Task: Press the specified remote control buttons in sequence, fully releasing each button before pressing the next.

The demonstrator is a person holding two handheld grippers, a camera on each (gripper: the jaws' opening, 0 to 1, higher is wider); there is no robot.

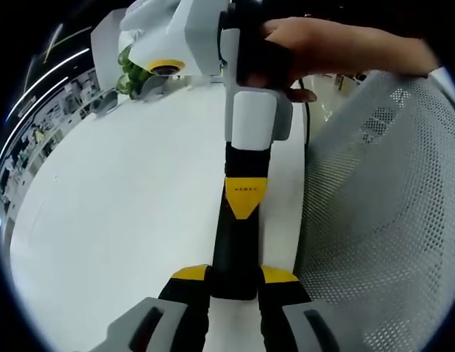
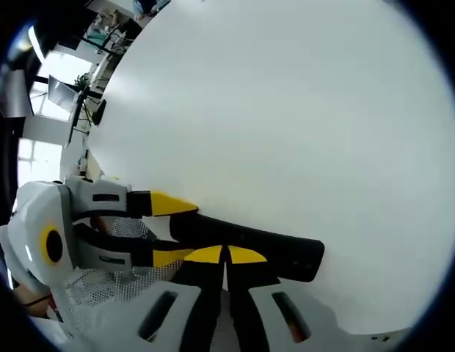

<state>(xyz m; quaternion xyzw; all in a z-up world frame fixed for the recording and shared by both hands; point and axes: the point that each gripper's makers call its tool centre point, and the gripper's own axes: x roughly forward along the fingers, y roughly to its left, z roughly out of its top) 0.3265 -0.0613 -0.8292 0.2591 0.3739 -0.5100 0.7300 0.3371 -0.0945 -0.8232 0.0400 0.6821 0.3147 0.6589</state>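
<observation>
A black remote control [image 1: 235, 249] lies lengthwise on the white table [image 1: 125, 220]. My left gripper [image 1: 235, 273] is shut on its near end, a yellow tip on each side. My right gripper [image 1: 246, 199], held by a hand [image 1: 323, 44], comes down from above with its yellow tips together on the remote's upper face. In the right gripper view the remote [image 2: 286, 253] runs left to right. My right gripper [image 2: 226, 254] is shut, its tips resting on the remote. The left gripper [image 2: 171, 231] clamps the remote's left end. No buttons can be made out.
A white mesh chair back [image 1: 381, 220] stands close along the table's right edge and shows again as mesh [image 2: 103, 290] beneath the left gripper. A green plant [image 1: 132, 73] sits at the table's far end. The table top [image 2: 286, 110] is bare and white.
</observation>
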